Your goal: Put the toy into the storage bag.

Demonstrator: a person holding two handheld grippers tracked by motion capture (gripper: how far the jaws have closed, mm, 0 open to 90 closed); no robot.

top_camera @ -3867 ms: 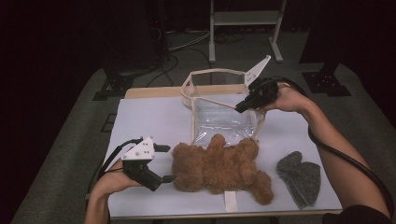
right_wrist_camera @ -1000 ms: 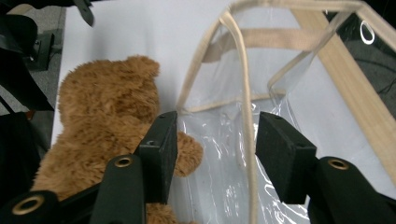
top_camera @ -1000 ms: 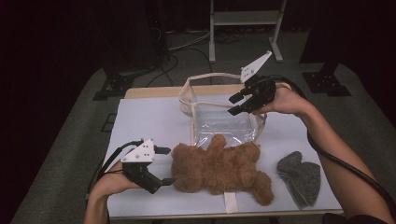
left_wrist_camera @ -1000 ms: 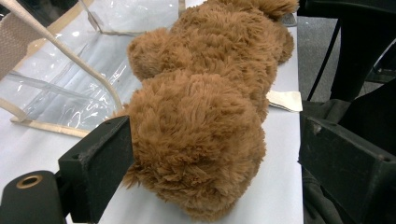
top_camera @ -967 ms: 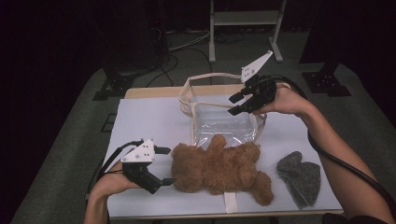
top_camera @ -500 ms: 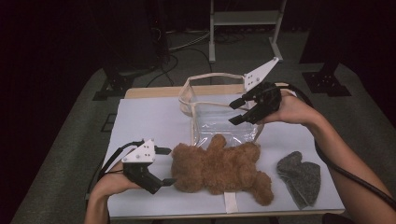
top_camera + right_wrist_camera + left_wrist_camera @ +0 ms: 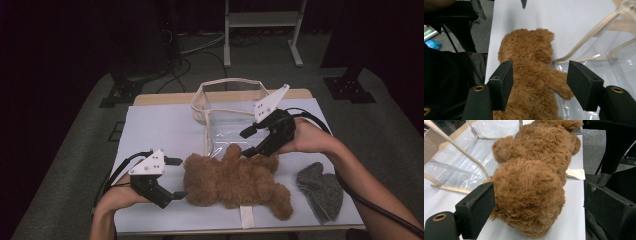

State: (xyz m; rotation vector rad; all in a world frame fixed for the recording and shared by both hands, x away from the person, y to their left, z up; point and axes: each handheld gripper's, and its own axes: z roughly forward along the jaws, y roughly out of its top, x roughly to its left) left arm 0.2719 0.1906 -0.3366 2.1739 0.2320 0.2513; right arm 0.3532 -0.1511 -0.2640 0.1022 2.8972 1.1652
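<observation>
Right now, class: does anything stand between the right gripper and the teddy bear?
Nothing visible does. The right gripper hangs open just above the teddy bear, its jaws having just been opening, with only air between them.

Your brown plush teddy bear point(image 7: 235, 181) lies flat on the white table cover near the front edge, head toward the left, legs trailing right. Its fur is thick and shaggy. One paw reaches onto the clear plastic bag point(image 7: 227, 117) with beige trim, which lies open just beyond it toward the far side.
</observation>
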